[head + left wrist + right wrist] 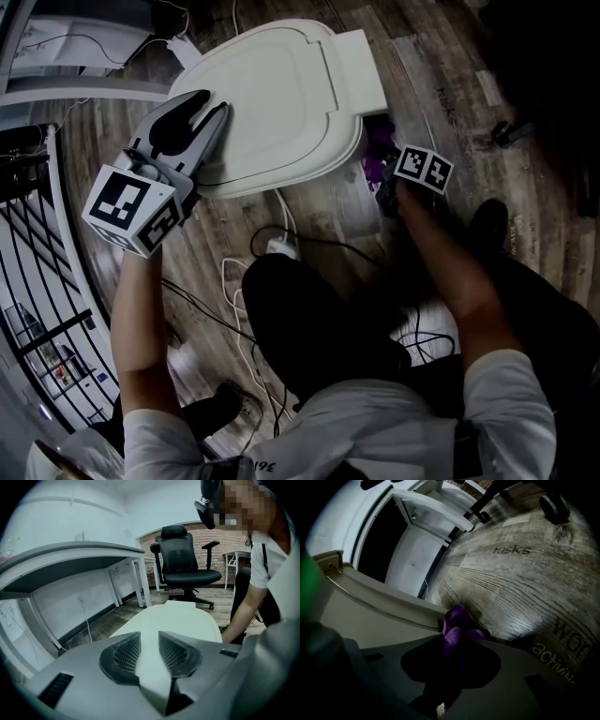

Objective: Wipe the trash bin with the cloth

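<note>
Between the jaws of the right gripper a purple cloth is clamped, its bunched end held low, just beside the right side of the white trash bin and near the wooden floor. Over the left part of the bin's closed top the left gripper is held with its jaws apart, and nothing is gripped between them. Beyond the bin, a black office chair and a white desk are seen.
</note>
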